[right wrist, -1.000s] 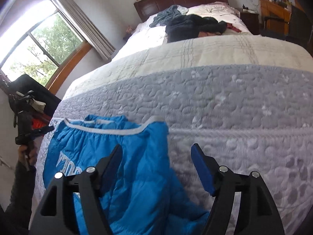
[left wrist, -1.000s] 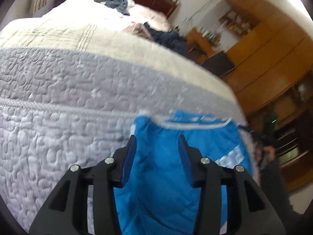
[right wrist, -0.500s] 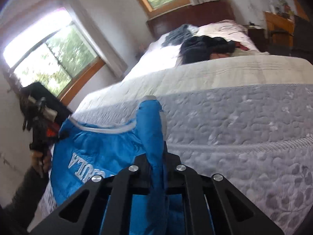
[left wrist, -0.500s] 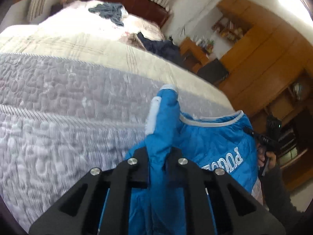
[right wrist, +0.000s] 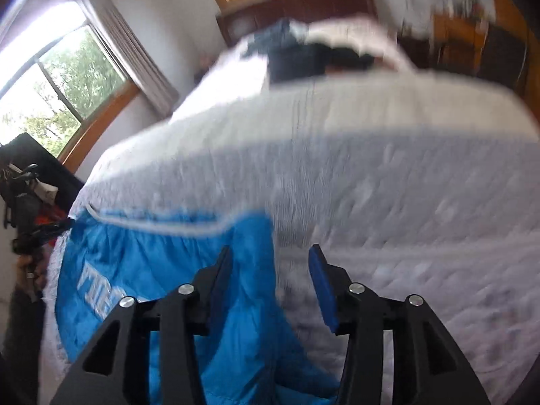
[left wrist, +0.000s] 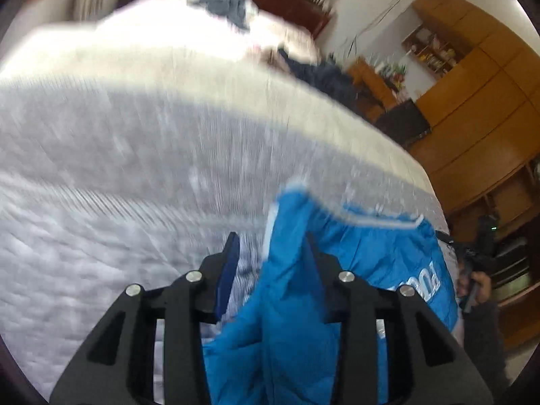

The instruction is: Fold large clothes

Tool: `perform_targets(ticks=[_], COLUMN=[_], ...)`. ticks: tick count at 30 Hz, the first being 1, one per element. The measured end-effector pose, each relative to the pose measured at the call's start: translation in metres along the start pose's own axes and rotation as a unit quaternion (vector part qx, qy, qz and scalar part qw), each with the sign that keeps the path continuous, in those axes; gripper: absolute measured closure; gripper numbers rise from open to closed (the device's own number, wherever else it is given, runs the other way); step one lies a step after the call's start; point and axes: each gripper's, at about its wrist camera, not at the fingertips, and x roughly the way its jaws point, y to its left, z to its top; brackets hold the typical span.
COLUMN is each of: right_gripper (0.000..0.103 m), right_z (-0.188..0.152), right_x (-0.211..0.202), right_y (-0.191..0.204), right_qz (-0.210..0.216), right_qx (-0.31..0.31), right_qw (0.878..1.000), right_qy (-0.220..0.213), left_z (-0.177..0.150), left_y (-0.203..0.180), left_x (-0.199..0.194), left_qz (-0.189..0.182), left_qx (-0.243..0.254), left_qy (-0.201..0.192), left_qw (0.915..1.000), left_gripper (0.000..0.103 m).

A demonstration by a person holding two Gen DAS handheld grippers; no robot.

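**Currently: both tongs open over the blue jacket**

Presently I am holding my left gripper (left wrist: 270, 253) with its jaws spread apart, gripping nothing. The blue jacket (left wrist: 354, 270) is lying on the grey quilted bedspread (left wrist: 118, 168), filling the lower right of the left wrist frame. One raised fold of it is standing between the jaws, against the inner side of the right-hand finger (left wrist: 312, 266); the left-hand pad is clear of the cloth.

I am holding my right gripper (right wrist: 270, 263) equally wide, also gripping nothing. In the right wrist frame the jacket (right wrist: 152, 270) is occupying the lower left, its white-piped hem running across the middle. Its edge is lying between the jaws, near the left-hand finger (right wrist: 221, 270); the other finger is hanging over bare bedspread (right wrist: 405, 202).

Both frames are showing motion blur. Dark clothes (right wrist: 303, 57) are lying at the top centre, well apart from the jacket. White lettering on the jacket is too blurred to read.
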Motion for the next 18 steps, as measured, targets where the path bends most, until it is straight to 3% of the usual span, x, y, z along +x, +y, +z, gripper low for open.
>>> perform_targets(ticks=[2,3,5,6,8,9,11,14,16,17,18], right_gripper=[0.058,0.061,0.067,0.075,0.087,0.092,0.093,0.094,0.091,0.091,0.091], right_z=[0.01,0.013,0.011,0.008,0.003,0.001,-0.005,-0.004,0.0,0.002,0.003], right_x=[-0.017,-0.016,0.008,0.019,0.054,0.068,0.09,0.097,0.085,0.075,0.061], right_y=[0.014,0.022,0.042,0.049,0.056,0.05,0.036,0.032,0.043,0.051,0.056], right_qz=[0.007,0.03,0.084,0.085,0.066,0.051,0.034,0.033,0.022,0.029,0.042], right_qx=[-0.017,-0.018,-0.032,-0.039,-0.05,-0.039,-0.027,-0.017,-0.026,-0.027,-0.028], right_qw=[0.999,0.999,0.995,0.994,0.993,0.992,0.992,0.993,0.994,0.995,0.995], right_qy=[-0.029,-0.023,0.03,0.047,0.09,0.105,0.115,0.116,0.109,0.095,0.084], left_z=[0.007,0.009,0.007,0.005,-0.007,-0.012,-0.02,-0.017,-0.013,-0.006,-0.007], left_y=[-0.018,-0.029,-0.047,-0.051,-0.041,-0.029,-0.007,0.004,-0.001,-0.01,-0.019], left_x=[-0.009,-0.007,0.02,0.038,0.082,0.1,0.118,0.117,0.097,0.085,0.066], left_qz=[-0.038,-0.054,-0.114,-0.112,-0.07,-0.05,-0.032,-0.027,-0.025,-0.037,-0.054], left_qx=[0.005,0.014,0.014,0.017,0.01,-0.008,-0.028,-0.047,-0.042,-0.037,-0.028], left_qy=[-0.007,-0.004,0.041,0.064,0.111,0.128,0.128,0.123,0.111,0.099,0.089], left_qw=[0.9992,0.9984,0.9925,0.9915,0.9913,0.9905,0.9909,0.9909,0.9926,0.9937,0.9942], left_gripper=[0.066,0.066,0.065,0.065,0.067,0.074,0.091,0.103,0.089,0.077,0.076])
